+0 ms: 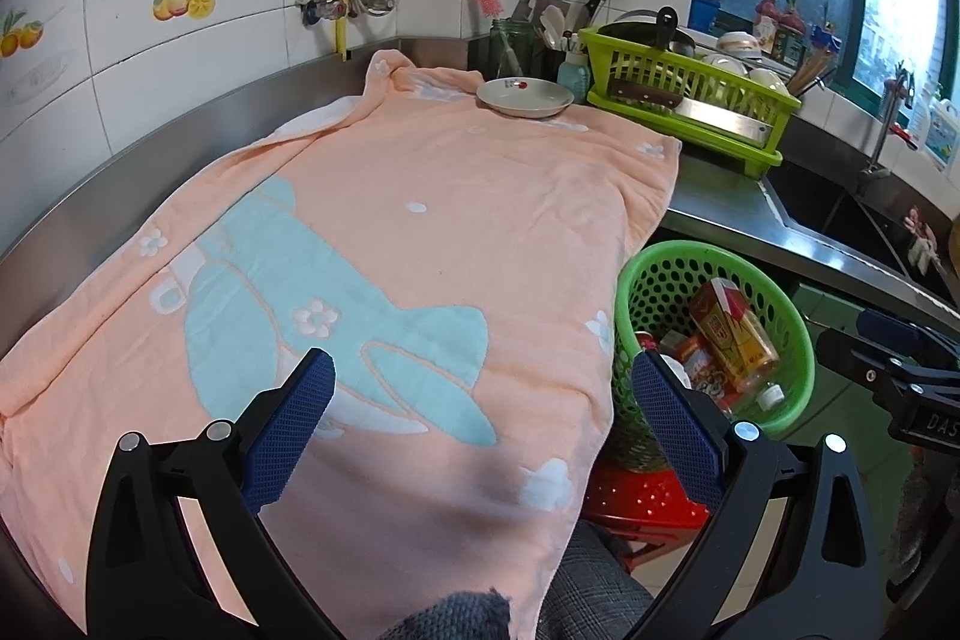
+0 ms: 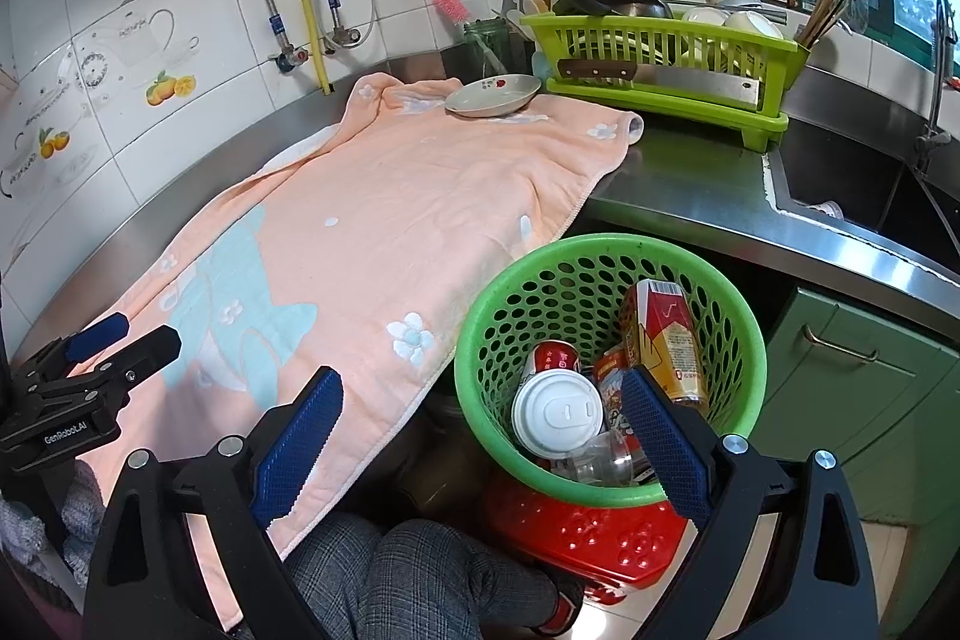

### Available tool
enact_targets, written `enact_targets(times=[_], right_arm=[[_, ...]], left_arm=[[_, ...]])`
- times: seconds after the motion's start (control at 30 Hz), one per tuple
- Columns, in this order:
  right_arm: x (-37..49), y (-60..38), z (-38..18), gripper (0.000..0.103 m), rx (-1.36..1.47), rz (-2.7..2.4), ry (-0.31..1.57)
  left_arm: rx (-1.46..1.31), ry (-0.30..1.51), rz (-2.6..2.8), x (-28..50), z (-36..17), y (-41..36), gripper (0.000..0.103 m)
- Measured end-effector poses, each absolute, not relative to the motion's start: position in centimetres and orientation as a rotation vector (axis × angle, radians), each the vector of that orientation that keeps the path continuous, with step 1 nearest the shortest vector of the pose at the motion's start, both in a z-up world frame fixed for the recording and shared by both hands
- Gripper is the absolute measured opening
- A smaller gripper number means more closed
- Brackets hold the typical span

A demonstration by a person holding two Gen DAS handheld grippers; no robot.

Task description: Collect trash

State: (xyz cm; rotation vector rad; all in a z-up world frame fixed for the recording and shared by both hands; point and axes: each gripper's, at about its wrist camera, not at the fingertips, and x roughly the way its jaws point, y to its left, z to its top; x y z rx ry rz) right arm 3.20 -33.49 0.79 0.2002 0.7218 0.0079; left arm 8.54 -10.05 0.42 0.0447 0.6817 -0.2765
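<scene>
Left gripper [image 1: 483, 382] is spread wide, nothing between its blue pads [image 1: 288, 424], hovering over the peach towel [image 1: 420, 220] that covers the counter. Right gripper [image 2: 480, 400] is spread just as wide and carries nothing either; its right-hand pad [image 2: 666, 448] hangs over the near rim of the green basket [image 2: 480, 376]. The basket stands on a red stool [image 2: 576, 538], just off the towel's hanging edge. Inside it, the trash: a white cup lid [image 2: 558, 412], a red can [image 2: 555, 355] behind that, a red-and-yellow carton [image 2: 666, 334] leaning on the far wall, a clear plastic bottle [image 2: 600, 457] nearest the fingers. Well beyond the fingers, a white plate [image 2: 495, 95] rests on the towel's far end, beside a lime dish rack [image 2: 660, 40].
</scene>
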Motion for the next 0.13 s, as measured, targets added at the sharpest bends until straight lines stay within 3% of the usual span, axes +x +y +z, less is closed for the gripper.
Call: enact_targets(times=[0.13], right_arm=[[3.22, -33.54, 0.78, 0.091, 0.2, 0.007, 0.722]], left_arm=[[0.048, 0.683, -0.276, 8.45, 0.39, -10.18, 0.098]])
